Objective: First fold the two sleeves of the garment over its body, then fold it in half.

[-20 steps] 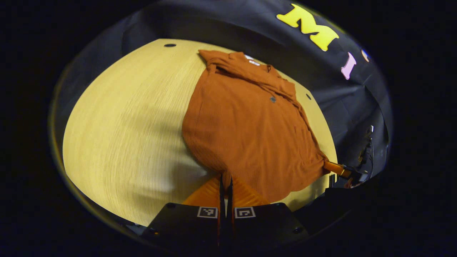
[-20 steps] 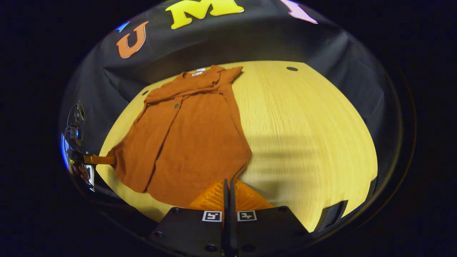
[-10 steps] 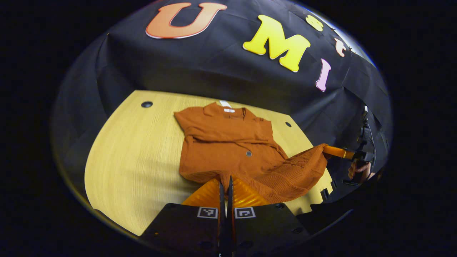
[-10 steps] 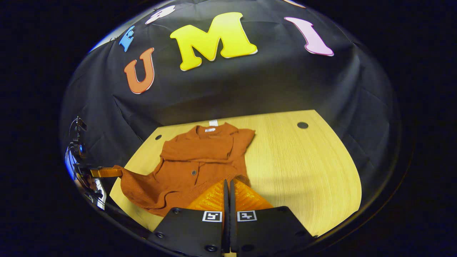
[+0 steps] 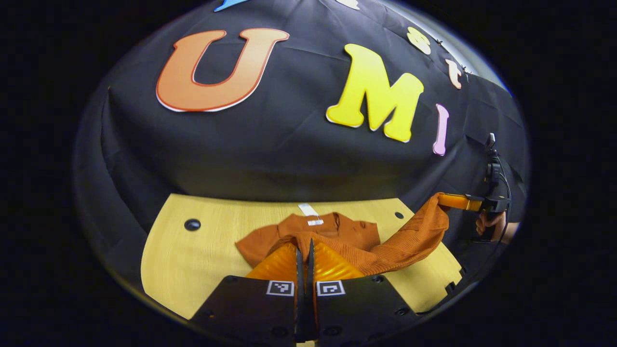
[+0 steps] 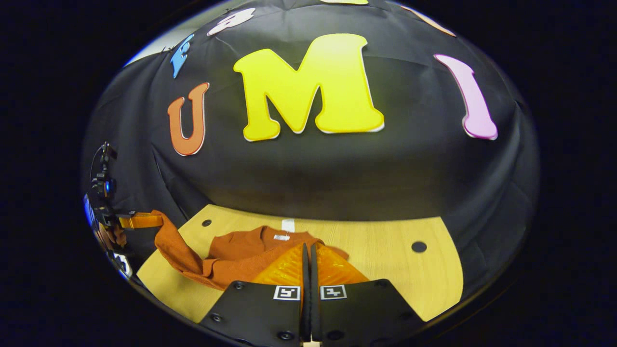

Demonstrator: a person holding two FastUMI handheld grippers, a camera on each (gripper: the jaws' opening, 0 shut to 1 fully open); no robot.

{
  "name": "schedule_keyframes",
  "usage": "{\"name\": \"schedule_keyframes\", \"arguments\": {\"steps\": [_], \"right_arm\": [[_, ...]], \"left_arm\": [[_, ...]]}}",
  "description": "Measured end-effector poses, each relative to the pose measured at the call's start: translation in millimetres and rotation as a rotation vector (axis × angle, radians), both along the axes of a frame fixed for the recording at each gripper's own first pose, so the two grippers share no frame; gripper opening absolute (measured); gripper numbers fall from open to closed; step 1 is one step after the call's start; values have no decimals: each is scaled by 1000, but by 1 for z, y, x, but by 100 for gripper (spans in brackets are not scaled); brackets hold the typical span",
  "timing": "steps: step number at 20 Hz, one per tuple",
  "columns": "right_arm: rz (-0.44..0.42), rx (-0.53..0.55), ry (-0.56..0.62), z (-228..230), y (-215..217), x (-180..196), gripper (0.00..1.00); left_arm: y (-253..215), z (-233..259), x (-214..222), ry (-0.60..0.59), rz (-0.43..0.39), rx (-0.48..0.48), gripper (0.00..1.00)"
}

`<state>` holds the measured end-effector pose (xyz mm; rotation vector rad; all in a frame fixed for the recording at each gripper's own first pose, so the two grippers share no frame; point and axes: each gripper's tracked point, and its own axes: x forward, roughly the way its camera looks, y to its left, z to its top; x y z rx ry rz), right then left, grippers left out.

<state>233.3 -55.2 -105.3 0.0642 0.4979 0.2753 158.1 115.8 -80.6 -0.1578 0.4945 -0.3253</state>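
**Both grippers carrying the shirt's hem toward the collar**

Your left gripper [image 5: 303,250] is clenched on the near left corner of the orange shirt [image 5: 337,236], its two orange fingers pressed together with the cloth pinched between them. In the right gripper view you can see this same gripper at the far left, holding that corner up off the pale wooden tabletop [image 5: 193,260].

The shirt lies in the middle of the tabletop, its collar and white label toward the far edge by the black wall. Its near part is lifted and hangs in a sagging band between your two grippers.

Your right gripper [image 6: 309,258] is likewise clamped tight on the near right corner of the shirt. In the left gripper view it shows at the right, raised above the tabletop edge, with your hand [image 5: 489,222] behind it.
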Motion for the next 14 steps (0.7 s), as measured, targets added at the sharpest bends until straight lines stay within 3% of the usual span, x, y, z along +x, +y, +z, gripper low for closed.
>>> {"name": "schedule_keyframes", "arguments": {"steps": [4,8,14], "right_arm": [[8,-53,-3,-33,16,69,0],[-20,-78,78,-107,16,114,0],[-59,-147,174,-211,2,150,0]], "left_arm": [[10,-21,80,22,45,-11,3],[16,-73,120,115,80,-18,2],[35,-163,173,161,96,108,3]]}}
